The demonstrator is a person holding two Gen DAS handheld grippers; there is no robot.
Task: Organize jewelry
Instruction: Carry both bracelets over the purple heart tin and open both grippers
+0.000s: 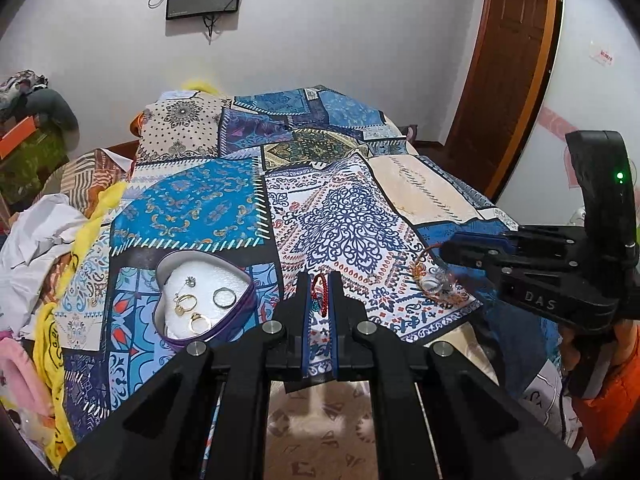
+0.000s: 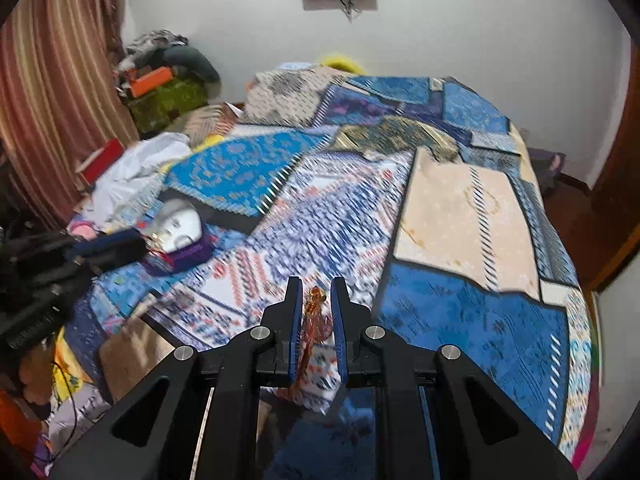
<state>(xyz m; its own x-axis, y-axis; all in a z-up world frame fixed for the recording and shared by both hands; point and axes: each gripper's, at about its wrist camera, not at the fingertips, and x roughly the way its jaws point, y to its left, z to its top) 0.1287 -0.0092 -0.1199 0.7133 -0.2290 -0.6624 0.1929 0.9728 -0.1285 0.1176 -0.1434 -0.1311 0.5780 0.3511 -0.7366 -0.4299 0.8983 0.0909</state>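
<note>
A: Now, item one, left claw (image 1: 320,300)?
B: Jaws nearly together, clamped on a red bead bracelet (image 1: 320,292) with a small blue charm, held over the patchwork bedspread (image 1: 224,196).
A: Item two, right claw (image 2: 316,312)?
B: Jaws narrow, clamped on an amber-orange bead bracelet (image 2: 314,320) that hangs between the pads; in the left view its beads dangle beside the claw tip.
A: Item three, container?
B: Heart-shaped box (image 1: 204,300), purple side wall, white lining, open on the bed left of the left claw. Contents: several gold rings (image 1: 188,304), one silver ring (image 1: 225,297), one small earring (image 1: 191,280).
</note>
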